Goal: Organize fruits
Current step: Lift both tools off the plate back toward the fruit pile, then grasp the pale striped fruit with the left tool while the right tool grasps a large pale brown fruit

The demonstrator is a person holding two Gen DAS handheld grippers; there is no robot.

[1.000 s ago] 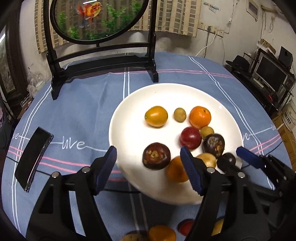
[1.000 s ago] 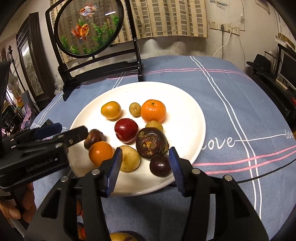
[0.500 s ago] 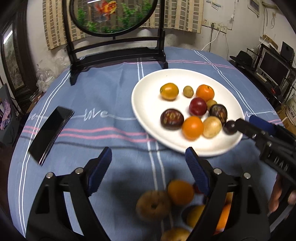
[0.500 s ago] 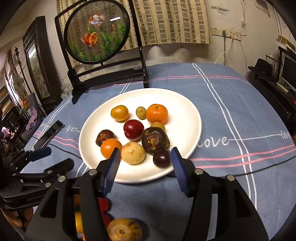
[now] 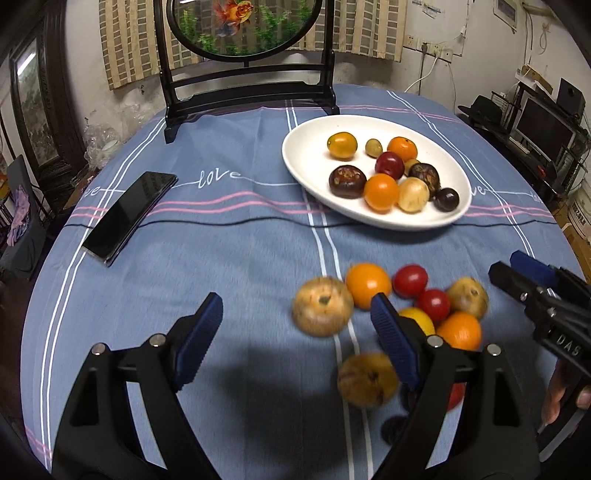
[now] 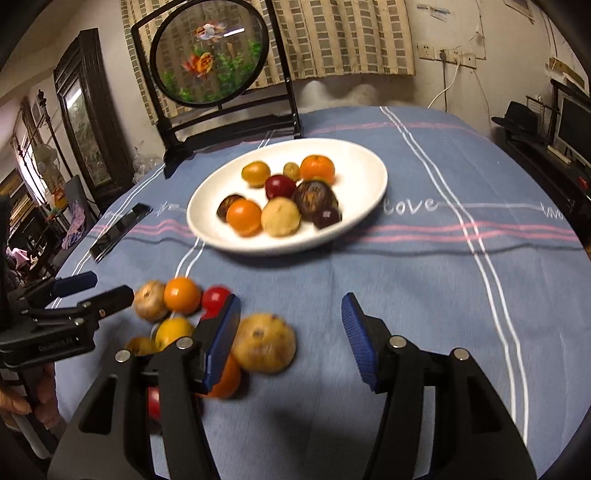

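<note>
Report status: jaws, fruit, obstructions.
Left gripper and right gripper open, empty. Loose fruit pile on cloth, short of the plate. Phone off to the side, path clear.

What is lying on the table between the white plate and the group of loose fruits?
Only bare blue tablecloth with stripes separates the plate from the loose fruits; both wrist views show this.

- Left wrist view looks forward and steeply down along the left gripper [image 5: 295,325] from the near table edge; loose fruit [image 5: 322,312] lies close
- Right wrist view faces likewise along the right gripper [image 6: 290,325], set further right
- Both share the white plate [image 5: 306,162] [image 6: 364,166], phone [image 5: 129,212] [image 6: 120,229] and goldfish screen [image 5: 243,26] [image 6: 208,53]; each sees the other's gripper at its edge
</note>
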